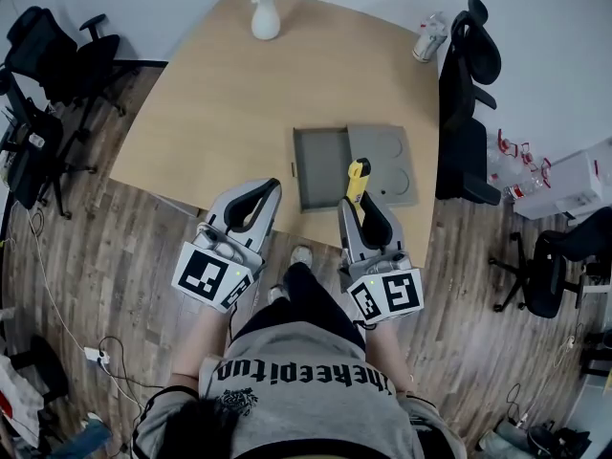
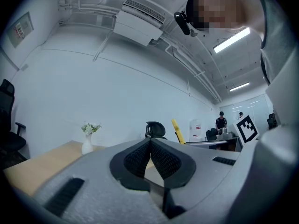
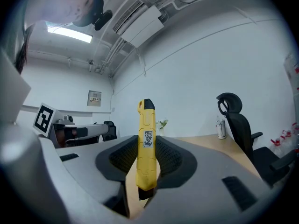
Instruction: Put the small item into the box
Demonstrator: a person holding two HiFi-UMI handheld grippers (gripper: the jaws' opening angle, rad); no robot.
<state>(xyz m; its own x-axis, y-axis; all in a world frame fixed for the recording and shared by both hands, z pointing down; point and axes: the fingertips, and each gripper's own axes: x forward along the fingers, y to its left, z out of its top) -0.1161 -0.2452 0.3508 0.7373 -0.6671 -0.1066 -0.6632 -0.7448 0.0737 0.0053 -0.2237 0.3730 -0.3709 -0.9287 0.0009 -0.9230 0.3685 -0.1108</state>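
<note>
A yellow utility knife [image 1: 357, 176] stands upright in my right gripper [image 1: 360, 197], whose jaws are shut on its lower part. In the right gripper view the knife [image 3: 145, 120] rises between the ribbed pads [image 3: 170, 158], its black tip up. The grey box [image 1: 320, 165] lies open on the wooden table [image 1: 220, 94] just beyond that gripper, with its lid [image 1: 384, 161] flat to the right. My left gripper [image 1: 269, 186] hovers at the table's near edge, left of the box. Its jaws [image 2: 150, 142] are shut with nothing between them.
A white vase of flowers [image 1: 265, 12] stands at the table's far edge and a bottle [image 1: 429, 36] at the far right corner. Black office chairs stand to the right [image 1: 469, 84] and left [image 1: 57, 55]. A white crate [image 1: 574, 185] sits on the floor at right.
</note>
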